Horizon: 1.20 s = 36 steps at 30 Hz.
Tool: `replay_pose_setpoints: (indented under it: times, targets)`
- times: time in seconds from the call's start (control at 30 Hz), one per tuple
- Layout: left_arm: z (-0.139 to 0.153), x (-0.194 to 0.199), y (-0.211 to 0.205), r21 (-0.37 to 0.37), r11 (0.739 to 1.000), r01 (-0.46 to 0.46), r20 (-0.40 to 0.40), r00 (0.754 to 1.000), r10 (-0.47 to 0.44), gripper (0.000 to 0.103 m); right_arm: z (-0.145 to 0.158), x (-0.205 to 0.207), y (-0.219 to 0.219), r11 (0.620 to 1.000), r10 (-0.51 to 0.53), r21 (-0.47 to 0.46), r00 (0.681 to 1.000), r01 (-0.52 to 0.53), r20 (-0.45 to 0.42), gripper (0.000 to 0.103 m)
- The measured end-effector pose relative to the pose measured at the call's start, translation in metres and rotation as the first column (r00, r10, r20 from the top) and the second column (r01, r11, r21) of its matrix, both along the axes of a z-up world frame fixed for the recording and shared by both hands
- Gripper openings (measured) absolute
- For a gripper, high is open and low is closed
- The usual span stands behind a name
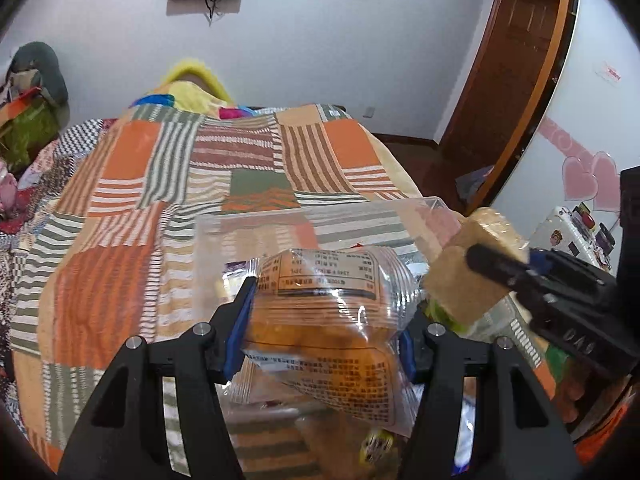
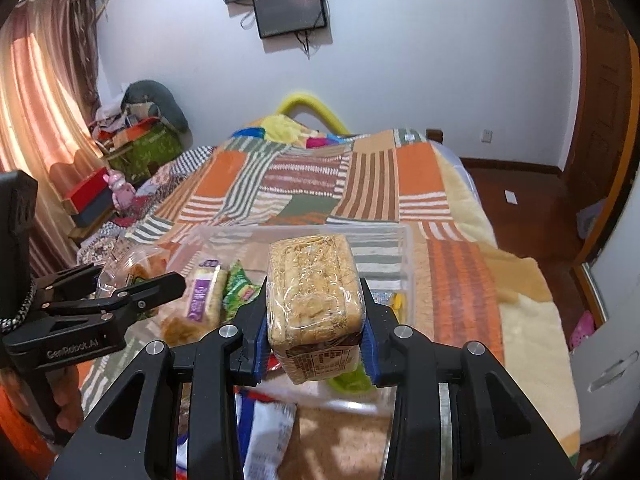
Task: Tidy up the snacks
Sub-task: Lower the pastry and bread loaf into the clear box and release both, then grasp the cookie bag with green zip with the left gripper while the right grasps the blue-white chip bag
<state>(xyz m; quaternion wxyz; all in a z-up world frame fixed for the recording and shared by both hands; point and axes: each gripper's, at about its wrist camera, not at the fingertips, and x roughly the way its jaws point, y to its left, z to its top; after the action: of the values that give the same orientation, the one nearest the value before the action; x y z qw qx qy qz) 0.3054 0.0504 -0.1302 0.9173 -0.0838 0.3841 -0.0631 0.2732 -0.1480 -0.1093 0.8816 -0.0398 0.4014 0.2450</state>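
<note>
Between the blue pads of the left gripper (image 1: 322,332) sits a clear plastic packet of orange-brown pastry printed with brown text (image 1: 320,320), clamped across its middle and held above the near edge of a clear rectangular plastic storage box (image 2: 408,248) that rests on the patchwork orange, green and striped bedspread (image 2: 304,184); the packet looks light and puffy, its film slippery and its filling soft, so I judge that a squeeze on the body dents the pastry, while a hold near a sealed end would spare it but might slip; the right gripper (image 2: 314,336) is likewise clamped, on a film-wrapped tan block of crumbly seeded cake (image 2: 314,292) gripped low on its two long sides, near its labelled end, and raised over the same box; that block seems stiffer yet brittle, likely to shed crumbs or crack if pinched harder, and its flat sides give the pads a fair seat; inside the box, towards its left side, lie a purple-and-white wrapped snack bar (image 2: 204,296) and a green foil snack pouch (image 2: 240,288), with a yellow wrapper showing at the right wall; much of the box floor is masked by both grippers and their loads; loose packets below the near edge are blurred and cut off, so their kinds cannot be told; the printing on both held wrappers is too small to read.
</note>
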Motion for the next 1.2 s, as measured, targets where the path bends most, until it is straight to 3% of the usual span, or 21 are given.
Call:
replay_pose_setpoints:
  times: [0.3,0.53,0.77,0.9,1.2]
  targets:
    - [-0.011,0.029,-0.018,0.036,0.999,0.020,-0.028,0.999,-0.019,0.061,-0.013,0.023,0.002,0.999,-0.025,-0.039,0.999,0.023,-0.047,0.033]
    - [0.000,0.026,-0.021,0.023,0.999,0.031,-0.011,0.999,-0.030,0.062,-0.003,0.019,-0.004,0.999,-0.024,-0.030,0.999,0.023,-0.030,0.036]
    - [0.023,-0.005,-0.019,0.045,0.998,0.040,0.037,0.998,-0.042,0.062,0.017,0.007,-0.016,1.000,-0.017,-0.003,1.000,0.017,0.006,0.037]
    - [0.030,-0.027,-0.016,0.070,0.997,0.042,0.052,0.998,-0.045,0.064,0.029,-0.007,-0.020,1.000,-0.001,0.011,1.000,0.000,0.025,0.043]
    - [0.023,-0.071,-0.003,0.086,0.996,0.035,0.028,0.999,-0.038,0.069,0.030,-0.038,-0.020,0.999,0.045,0.024,0.999,-0.045,0.013,0.057]
